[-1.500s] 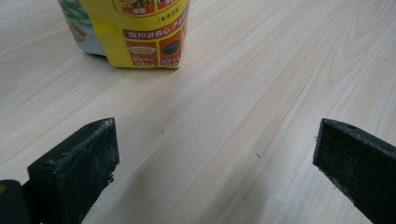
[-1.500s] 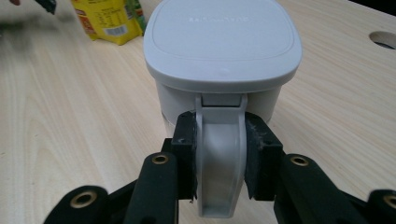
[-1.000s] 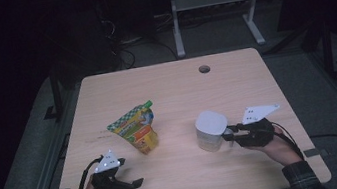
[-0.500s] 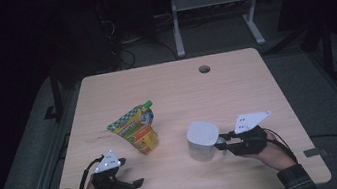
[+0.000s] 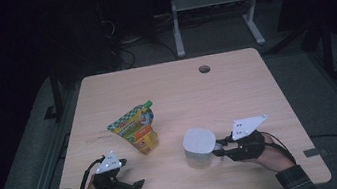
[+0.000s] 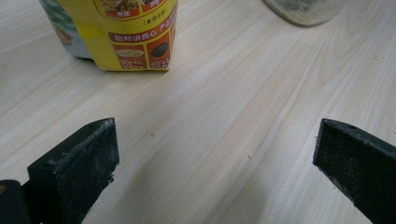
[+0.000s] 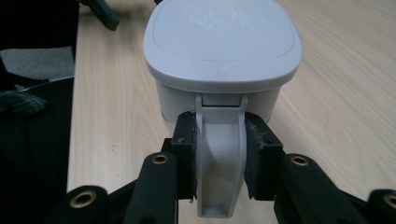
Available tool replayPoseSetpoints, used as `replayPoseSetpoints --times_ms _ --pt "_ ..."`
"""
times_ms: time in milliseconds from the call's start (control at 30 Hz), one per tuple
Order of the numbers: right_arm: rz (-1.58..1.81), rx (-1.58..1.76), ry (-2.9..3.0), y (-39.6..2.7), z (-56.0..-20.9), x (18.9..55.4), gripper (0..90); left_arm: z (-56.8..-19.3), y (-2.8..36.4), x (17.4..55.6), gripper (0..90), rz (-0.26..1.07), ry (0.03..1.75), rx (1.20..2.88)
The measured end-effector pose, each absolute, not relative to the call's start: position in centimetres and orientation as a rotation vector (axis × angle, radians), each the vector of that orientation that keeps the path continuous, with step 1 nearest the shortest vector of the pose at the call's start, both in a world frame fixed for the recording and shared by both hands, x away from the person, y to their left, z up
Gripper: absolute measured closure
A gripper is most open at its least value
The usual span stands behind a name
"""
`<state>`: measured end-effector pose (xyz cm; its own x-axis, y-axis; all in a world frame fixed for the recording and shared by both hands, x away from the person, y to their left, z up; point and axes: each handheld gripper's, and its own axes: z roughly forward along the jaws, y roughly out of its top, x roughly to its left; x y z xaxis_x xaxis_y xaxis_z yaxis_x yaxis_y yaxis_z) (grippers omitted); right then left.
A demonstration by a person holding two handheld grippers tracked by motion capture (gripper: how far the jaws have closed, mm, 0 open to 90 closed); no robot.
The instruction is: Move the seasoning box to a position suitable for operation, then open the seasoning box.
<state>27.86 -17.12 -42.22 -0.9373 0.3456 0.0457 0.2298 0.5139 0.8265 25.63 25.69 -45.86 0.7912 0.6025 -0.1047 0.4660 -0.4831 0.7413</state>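
A white lidded container [image 5: 198,145] with a side handle stands on the wooden table [image 5: 237,94] near the front. My right gripper [image 5: 219,148] comes at it from the right. In the right gripper view the black pads [image 7: 184,140] press both sides of the handle [image 7: 220,186] below the lid [image 7: 222,42], so my right gripper [image 7: 220,154] is shut on it. A green and yellow snack pouch [image 5: 137,127] stands left of the container. My left gripper [image 5: 130,173] rests at the front left, open, with bare wood between its jaws [image 6: 215,158] and the pouch [image 6: 135,32] just beyond.
A round cable hole [image 5: 204,69] sits near the table's far edge. Behind the table are a white metal frame [image 5: 214,7] and cables on the dark floor. The container's base [image 6: 303,9] shows at the top of the left gripper view.
My right gripper has carried the white container a little to the left and toward the front edge. The left gripper and the pouch have stayed where they were.
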Motion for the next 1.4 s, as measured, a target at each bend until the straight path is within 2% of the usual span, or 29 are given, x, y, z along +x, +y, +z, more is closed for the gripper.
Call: replayPoseSetpoints --times_ms 333,600,833,933,1067,1233,1400 --pt "1.390 0.463 2.629 -17.2 -42.3 27.8 68.3 -45.9 25.7 25.6 0.0 0.212 0.789 2.165" --pt "1.459 0.535 2.599 -17.9 -42.0 27.7 53.1 -45.8 25.7 25.6 0.0 0.210 0.789 2.165" --pt "1.479 0.655 2.546 -19.9 -42.4 26.6 51.7 -45.7 25.7 25.7 0.0 0.207 0.788 2.159" --pt "1.462 0.689 2.536 -20.3 -42.6 26.3 53.3 -45.7 25.7 25.7 0.0 0.203 0.788 2.158" --pt "1.478 0.759 2.513 -21.1 -42.7 25.1 63.8 -45.7 25.6 25.6 0.0 0.201 0.777 2.154" --pt "1.495 0.791 2.517 -20.5 -43.3 24.0 81.3 -45.7 25.4 25.7 0.0 0.195 0.772 2.155" --pt "1.490 0.780 2.542 -19.4 -43.9 23.7 89.6 -45.8 25.4 25.7 0.0 0.188 0.786 2.145"
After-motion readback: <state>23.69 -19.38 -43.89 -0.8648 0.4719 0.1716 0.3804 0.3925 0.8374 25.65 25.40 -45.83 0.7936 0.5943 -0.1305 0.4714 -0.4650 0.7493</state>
